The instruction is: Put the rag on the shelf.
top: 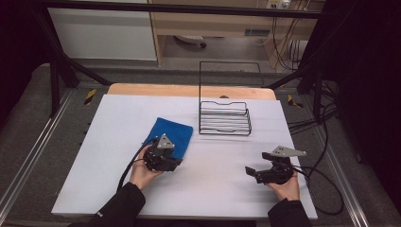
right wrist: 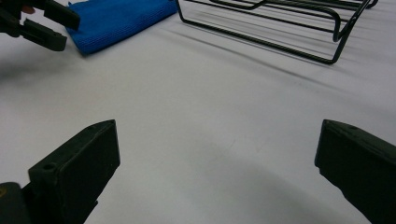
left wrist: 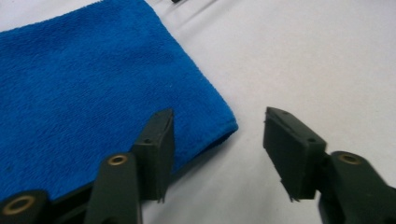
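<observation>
A folded blue towel [top: 172, 135] lies flat on the white tabletop [top: 213, 189], left of centre. My left gripper [top: 178, 163] is at the towel's near right corner. In the left gripper view its jaws stand apart around that corner of the towel [left wrist: 93, 84]: one jaw hangs over the cloth, the other over bare table, and neither pad presses on it, so the left gripper [left wrist: 219, 114] is open. My right gripper [top: 257, 162] is held low at the right, wide open [right wrist: 218, 126] with only table between its jaws. From there the towel [right wrist: 116, 18] and the left gripper [right wrist: 42, 23] show at the far left.
A black wire rack [top: 224, 118] with a tall wire back stands behind the centre of the table, right of the towel; its base bars [right wrist: 280, 28] run ahead of my right gripper. Cables trail off the right edge. Dark frame bars flank the table.
</observation>
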A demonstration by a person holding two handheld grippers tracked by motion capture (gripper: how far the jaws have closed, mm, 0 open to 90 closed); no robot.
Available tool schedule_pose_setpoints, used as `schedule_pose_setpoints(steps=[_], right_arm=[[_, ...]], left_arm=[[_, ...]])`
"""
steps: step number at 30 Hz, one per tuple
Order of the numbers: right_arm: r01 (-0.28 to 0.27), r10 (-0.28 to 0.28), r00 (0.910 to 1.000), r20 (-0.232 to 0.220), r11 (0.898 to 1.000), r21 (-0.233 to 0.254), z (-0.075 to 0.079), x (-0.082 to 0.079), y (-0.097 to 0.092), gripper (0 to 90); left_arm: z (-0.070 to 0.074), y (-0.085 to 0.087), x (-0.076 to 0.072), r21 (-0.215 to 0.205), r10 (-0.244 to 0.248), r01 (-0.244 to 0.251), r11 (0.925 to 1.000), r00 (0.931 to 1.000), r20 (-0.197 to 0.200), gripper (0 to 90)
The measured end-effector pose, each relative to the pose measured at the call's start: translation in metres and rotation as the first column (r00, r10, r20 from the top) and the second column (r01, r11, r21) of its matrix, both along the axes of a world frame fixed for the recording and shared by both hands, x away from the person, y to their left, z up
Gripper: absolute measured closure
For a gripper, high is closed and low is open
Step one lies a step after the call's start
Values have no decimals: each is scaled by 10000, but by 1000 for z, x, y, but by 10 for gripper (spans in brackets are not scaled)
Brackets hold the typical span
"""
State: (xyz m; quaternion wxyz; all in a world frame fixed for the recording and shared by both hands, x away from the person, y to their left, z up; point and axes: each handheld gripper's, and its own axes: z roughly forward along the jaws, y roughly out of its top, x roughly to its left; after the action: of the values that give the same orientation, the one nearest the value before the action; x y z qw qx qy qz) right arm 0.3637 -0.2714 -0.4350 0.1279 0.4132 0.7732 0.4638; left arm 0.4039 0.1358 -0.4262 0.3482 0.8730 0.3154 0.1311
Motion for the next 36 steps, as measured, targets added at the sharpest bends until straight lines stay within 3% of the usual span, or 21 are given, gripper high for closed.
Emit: schedule_pose_setpoints(steps=[6, 12, 17, 21, 27, 36], right_arm=[[-36, 36, 10000, 23, 10000, -9, 0, 1, 0, 7], [-56, 56, 10000, -7, 10000, -9, -1, 1, 1, 8], [-52, 52, 10000, 4, 10000, 17, -1, 1, 1, 8], [-71, 71, 10000, -8, 10000, 9, -1, 1, 1, 8], [-69, 69, 10000, -16, 10000, 24, -1, 1, 1, 8], [-85, 85, 10000, -7, 10000, 51, 0, 1, 0, 9]], left_arm=[[-7, -5, 6, -13, 150, -150, 9999, 9998, -165, 612], [-14, -8, 11, -56, 281, -283, 9996, 9990, -343, 642], [-18, -12, 11, 37, 428, -428, 9991, 9991, -74, 665], [-18, -13, 12, 61, 521, -521, 9986, 9986, -30, 698], [-18, -12, 15, 0, 614, -614, 9981, 9981, -60, 825], [-7, -11, 8, 24, 422, -422, 9991, 9991, -14, 861]])
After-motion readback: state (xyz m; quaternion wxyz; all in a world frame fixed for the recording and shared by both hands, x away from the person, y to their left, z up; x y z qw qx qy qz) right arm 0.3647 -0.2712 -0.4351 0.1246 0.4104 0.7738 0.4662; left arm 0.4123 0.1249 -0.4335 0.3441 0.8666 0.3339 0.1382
